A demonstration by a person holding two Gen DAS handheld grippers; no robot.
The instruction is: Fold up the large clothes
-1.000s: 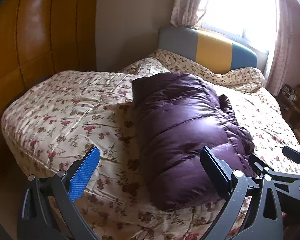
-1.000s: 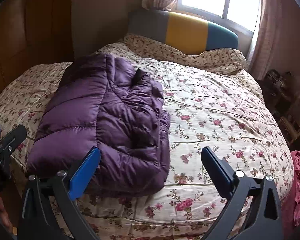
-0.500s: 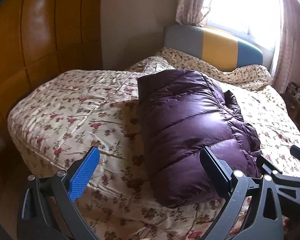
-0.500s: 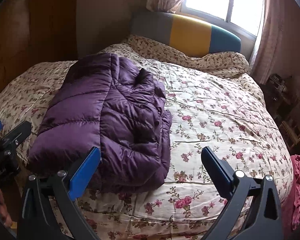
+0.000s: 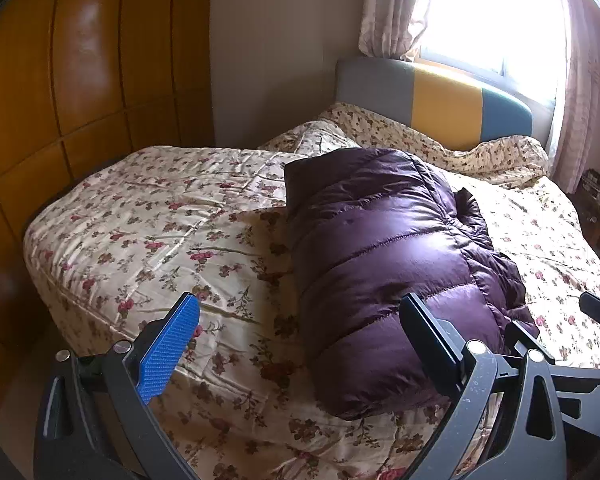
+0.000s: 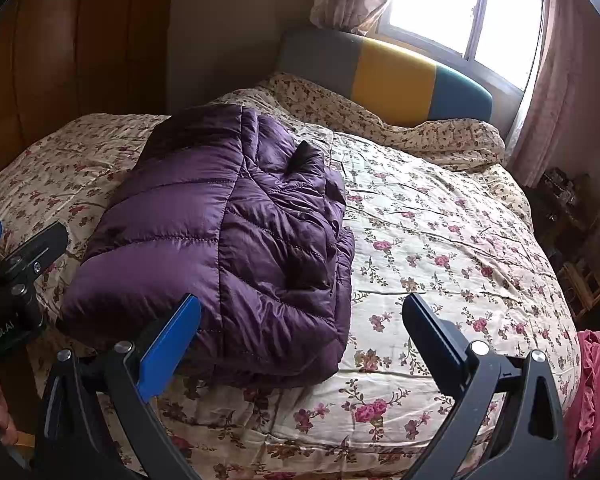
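Both hand-held grippers spread, empty; only right view shows jacket point(image 6: 236, 240) sleeve folds

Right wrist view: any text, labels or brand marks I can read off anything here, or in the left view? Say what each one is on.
"nRobot.AI": white print on the black body of the left gripper at the picture's left edge, its start cut off by the frame.
Purple down jacket: no label or print shows.
Floral bedspread: pattern only, no words.
Left wrist view: no text to read.

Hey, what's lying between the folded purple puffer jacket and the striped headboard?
Only rumpled floral bedding lies between the folded purple puffer jacket and the grey, yellow and teal headboard, clearest in the right wrist view.
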